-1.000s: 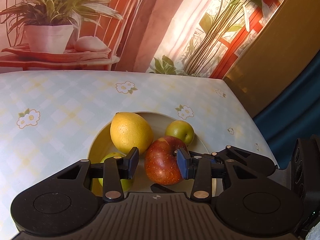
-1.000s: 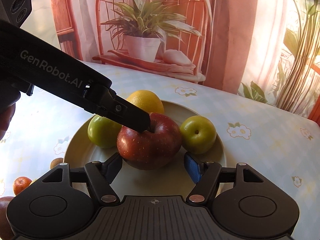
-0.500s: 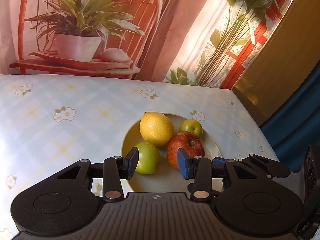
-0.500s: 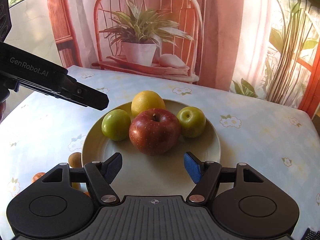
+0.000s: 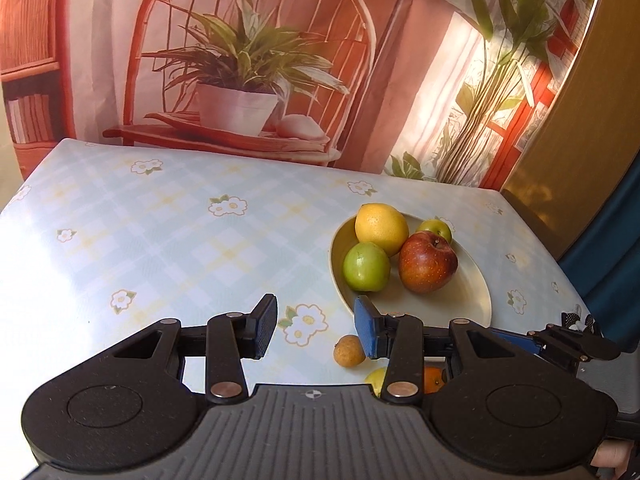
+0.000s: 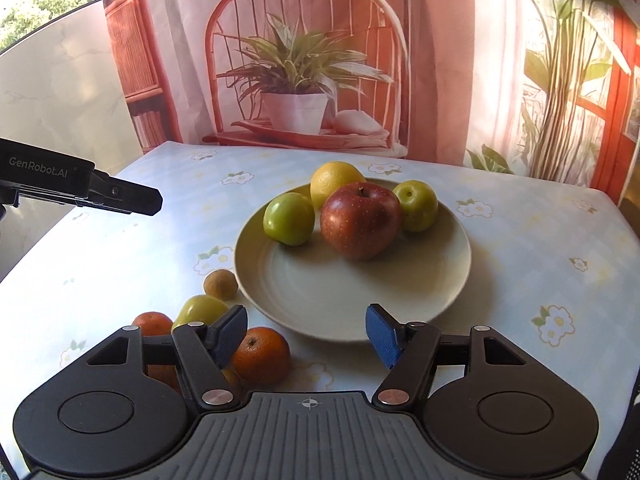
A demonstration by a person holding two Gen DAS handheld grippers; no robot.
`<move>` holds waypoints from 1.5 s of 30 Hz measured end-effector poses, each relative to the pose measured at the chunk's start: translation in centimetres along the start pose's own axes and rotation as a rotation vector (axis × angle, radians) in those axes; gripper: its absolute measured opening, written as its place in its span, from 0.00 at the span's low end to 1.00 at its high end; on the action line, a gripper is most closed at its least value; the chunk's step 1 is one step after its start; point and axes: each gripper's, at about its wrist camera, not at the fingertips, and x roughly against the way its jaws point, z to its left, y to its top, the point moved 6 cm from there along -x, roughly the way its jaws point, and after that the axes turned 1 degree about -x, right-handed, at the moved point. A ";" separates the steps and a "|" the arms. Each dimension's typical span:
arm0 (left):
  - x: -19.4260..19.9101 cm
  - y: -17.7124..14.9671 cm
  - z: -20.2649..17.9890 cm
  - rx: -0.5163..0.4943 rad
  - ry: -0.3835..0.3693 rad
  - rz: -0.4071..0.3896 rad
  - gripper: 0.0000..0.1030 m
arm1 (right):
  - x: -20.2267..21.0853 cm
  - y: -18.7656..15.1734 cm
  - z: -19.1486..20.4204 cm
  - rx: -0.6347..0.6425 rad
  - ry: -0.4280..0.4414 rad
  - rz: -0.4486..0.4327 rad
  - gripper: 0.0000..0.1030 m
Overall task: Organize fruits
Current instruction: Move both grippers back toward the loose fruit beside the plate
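A pale plate (image 6: 352, 308) carries a red apple (image 6: 360, 220), a green apple (image 6: 289, 218), a yellow citrus (image 6: 336, 178) and a small green fruit (image 6: 416, 204). My right gripper (image 6: 307, 334) hovers over the plate's near rim, its jaws closing with nothing between them. Left of the plate my left gripper (image 5: 316, 330) stands open over the tablecloth, holding nothing. In the left wrist view the red apple (image 5: 427, 262) and green apple (image 5: 366, 266) lie ahead to the right. One of its fingers (image 6: 132, 200) shows at the left of the right wrist view.
Loose fruit lies on the flowered tablecloth (image 5: 160, 248) by the plate's near left: a small brown fruit (image 6: 220, 285), a yellow-green fruit (image 6: 200, 310) and two oranges (image 6: 262, 354). A printed backdrop stands behind the table. The table's right edge is close to the plate.
Both grippers have drawn back from the plate. The left one let go of the red apple and moved away to the left. More loose fruit has come into view.
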 end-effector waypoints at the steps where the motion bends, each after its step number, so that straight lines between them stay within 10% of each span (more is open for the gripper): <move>1: 0.5 -0.5 0.1 0.015 -0.002 -0.007 0.43 | 0.3 -0.3 0.2 0.000 -0.001 -0.004 0.59; 34: 4.2 -5.6 -0.1 0.014 0.104 -0.054 0.44 | 3.5 -5.5 1.8 -0.209 0.177 0.062 0.33; 45: 3.7 -6.0 0.2 0.034 0.110 -0.028 0.43 | 4.5 -4.5 1.8 -0.091 0.049 -0.013 0.31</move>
